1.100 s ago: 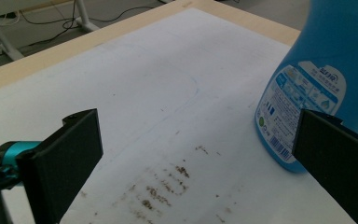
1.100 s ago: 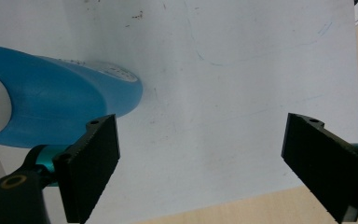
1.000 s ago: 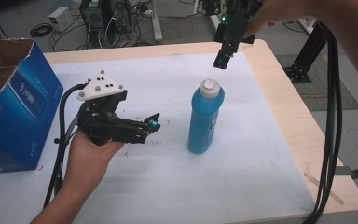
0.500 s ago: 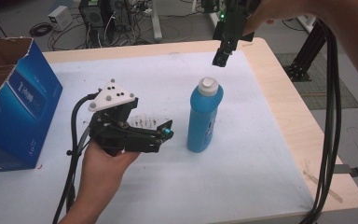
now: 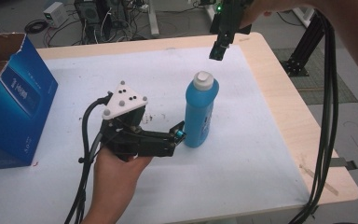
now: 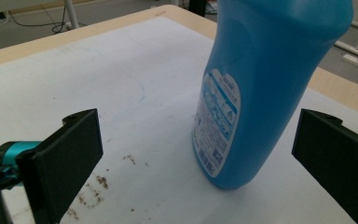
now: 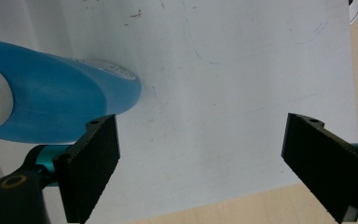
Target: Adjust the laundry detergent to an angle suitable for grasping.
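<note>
A blue bottle (image 5: pixel 199 114) with a white cap (image 5: pixel 203 80) stands upright on the white sheet (image 5: pixel 261 154). A hand holds my left gripper (image 5: pixel 179 135) low on the table, its tips at the bottle's lower left side. In the left gripper view the bottle (image 6: pixel 261 84) with its label stands just ahead, between the wide-apart jaws; my left gripper (image 6: pixel 198 140) is open and touches nothing. My right gripper (image 5: pixel 218 50) hangs in the air above and behind the cap. In its own view my right gripper (image 7: pixel 205 154) is open over the bare sheet, the bottle (image 7: pixel 51 105) off to the left.
A blue cardboard box (image 5: pixel 9 107) stands open at the table's left edge. Thick black cables (image 5: pixel 326 116) hang down at the right. A thin wooden stick (image 5: pixel 319 177) lies near the front right corner. Brown specks (image 6: pixel 98 179) mark the sheet near the left gripper.
The left gripper has slid right along the table until its open jaws reach the bottle's base. The right gripper has stayed above the cap, and the bottle has not moved.
</note>
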Demonstrator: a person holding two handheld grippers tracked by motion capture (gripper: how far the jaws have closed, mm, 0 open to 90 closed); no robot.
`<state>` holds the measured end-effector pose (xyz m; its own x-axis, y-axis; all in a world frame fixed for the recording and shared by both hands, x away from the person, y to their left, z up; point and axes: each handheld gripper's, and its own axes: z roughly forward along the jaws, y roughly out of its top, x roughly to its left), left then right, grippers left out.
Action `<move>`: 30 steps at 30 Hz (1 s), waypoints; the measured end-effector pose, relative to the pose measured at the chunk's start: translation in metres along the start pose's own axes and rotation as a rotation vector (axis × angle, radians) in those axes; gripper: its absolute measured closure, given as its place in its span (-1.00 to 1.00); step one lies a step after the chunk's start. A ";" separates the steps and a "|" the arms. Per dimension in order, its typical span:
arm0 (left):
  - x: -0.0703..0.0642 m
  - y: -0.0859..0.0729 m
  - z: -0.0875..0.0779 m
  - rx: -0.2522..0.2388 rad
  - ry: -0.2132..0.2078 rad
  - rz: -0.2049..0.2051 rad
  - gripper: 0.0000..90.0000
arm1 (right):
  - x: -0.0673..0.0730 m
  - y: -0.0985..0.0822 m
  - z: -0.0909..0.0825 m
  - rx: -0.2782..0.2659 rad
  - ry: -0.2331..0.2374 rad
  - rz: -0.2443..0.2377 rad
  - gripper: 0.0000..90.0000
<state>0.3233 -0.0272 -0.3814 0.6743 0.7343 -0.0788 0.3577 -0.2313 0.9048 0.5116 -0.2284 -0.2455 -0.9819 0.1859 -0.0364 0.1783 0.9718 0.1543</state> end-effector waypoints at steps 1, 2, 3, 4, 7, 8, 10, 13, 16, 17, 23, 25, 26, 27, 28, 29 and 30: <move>-0.002 0.000 0.001 0.002 0.000 -0.004 -0.96 | 0.000 0.000 0.000 0.000 0.001 0.000 -0.76; -0.003 0.000 0.002 0.001 -0.001 -0.006 -0.96 | 0.000 0.000 0.000 0.000 0.001 0.000 -0.76; -0.005 0.000 0.002 0.003 -0.007 -0.006 -0.96 | 0.000 0.000 0.000 -0.002 0.002 -0.002 -0.76; -0.007 0.000 0.003 -0.002 -0.007 -0.013 -0.96 | 0.000 0.000 0.000 -0.002 0.002 -0.002 -0.76; -0.011 0.000 0.005 -0.004 -0.009 -0.016 -0.96 | 0.000 0.000 0.000 0.000 0.003 0.004 -0.76; -0.013 0.000 0.006 -0.006 -0.010 -0.019 -0.96 | 0.000 0.000 0.000 -0.001 0.003 0.001 -0.76; -0.015 0.001 0.007 -0.012 -0.009 -0.020 -0.96 | 0.000 0.000 0.000 -0.002 0.004 -0.002 -0.76; -0.019 0.002 0.008 -0.019 -0.005 -0.022 -0.96 | 0.000 0.000 0.000 0.000 0.001 0.003 -0.76; -0.023 0.003 0.010 -0.021 -0.004 -0.031 -0.96 | 0.000 0.000 0.000 0.000 0.000 0.003 -0.76; -0.024 0.004 0.011 -0.017 -0.005 -0.031 -0.96 | 0.000 -0.001 0.000 -0.002 -0.001 0.002 -0.76; -0.031 0.007 0.018 -0.017 -0.001 -0.034 -0.96 | -0.001 -0.001 -0.001 -0.003 -0.002 0.002 -0.76; -0.032 0.007 0.021 -0.014 0.003 -0.036 -0.96 | -0.001 -0.001 0.000 -0.005 -0.003 0.001 -0.76; -0.033 0.007 0.023 -0.015 0.005 -0.039 -0.96 | -0.001 -0.002 0.000 -0.006 -0.002 0.002 -0.76; -0.033 0.007 0.024 -0.013 0.005 -0.037 -0.96 | -0.001 -0.002 -0.001 -0.005 -0.003 0.004 -0.76; -0.034 0.007 0.025 -0.013 0.005 -0.037 -0.96 | -0.001 -0.002 0.000 -0.009 -0.003 0.003 -0.76; -0.034 0.007 0.026 -0.009 0.006 -0.036 -0.96 | -0.001 -0.002 0.000 -0.010 -0.003 0.004 -0.76; -0.035 0.008 0.028 -0.010 0.007 -0.035 -0.96 | -0.001 -0.002 0.000 -0.010 -0.004 0.003 -0.76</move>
<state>0.3205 -0.0725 -0.3835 0.6570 0.7462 -0.1077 0.3746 -0.1991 0.9056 0.5125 -0.2306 -0.2454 -0.9812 0.1890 -0.0400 0.1802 0.9698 0.1643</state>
